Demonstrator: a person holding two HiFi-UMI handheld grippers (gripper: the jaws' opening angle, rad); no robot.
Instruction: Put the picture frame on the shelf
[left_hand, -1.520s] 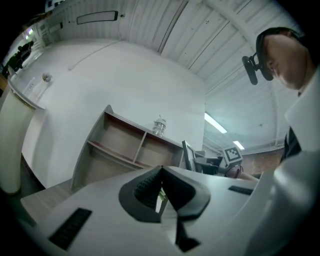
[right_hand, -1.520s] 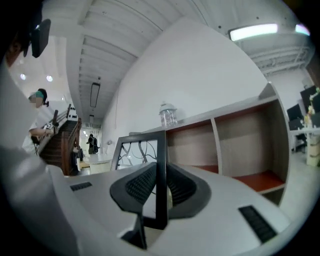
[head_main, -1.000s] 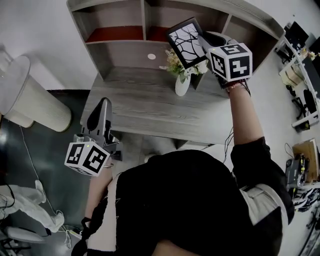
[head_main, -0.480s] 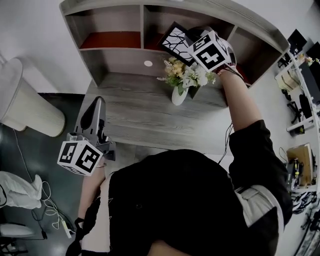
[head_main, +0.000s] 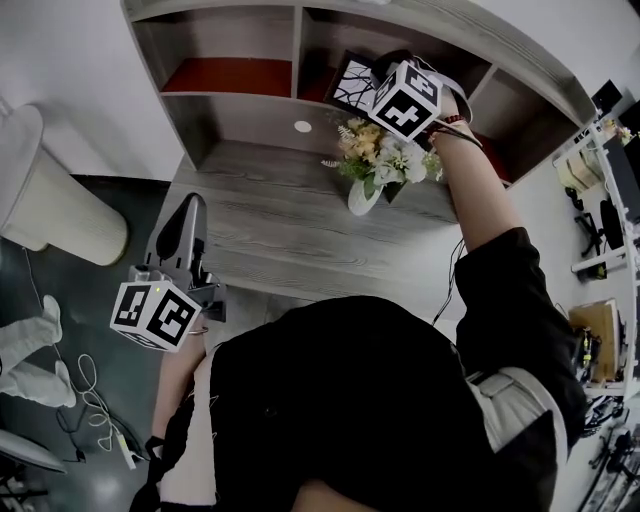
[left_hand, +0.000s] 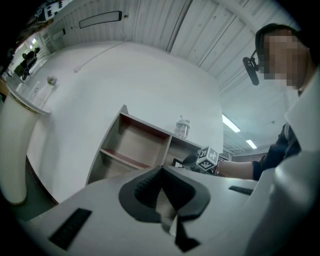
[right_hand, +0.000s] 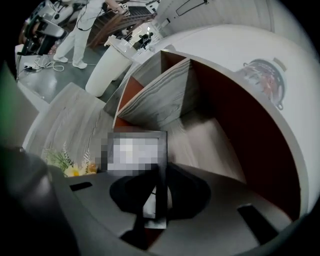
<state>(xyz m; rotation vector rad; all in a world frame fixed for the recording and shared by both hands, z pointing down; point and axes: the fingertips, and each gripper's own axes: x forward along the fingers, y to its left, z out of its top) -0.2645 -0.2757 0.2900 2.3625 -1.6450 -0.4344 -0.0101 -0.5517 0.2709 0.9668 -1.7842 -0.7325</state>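
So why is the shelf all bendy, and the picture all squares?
Right gripper view: the wide-angle lens curves the shelf, and a mosaic patch added afterwards covers the picture frame. Head view: its branch print shows clearly.

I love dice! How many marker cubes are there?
2 cubes: one on the left hand-held gripper beside the grey desk, one on the right hand-held gripper at the wooden shelf.

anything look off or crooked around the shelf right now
Only the picture frame: it sits tilted in the right gripper at the shelf's middle compartment, clamped by one edge, not standing by itself. The vase of flowers stands upright on the desk, and nothing looks spilled or broken.
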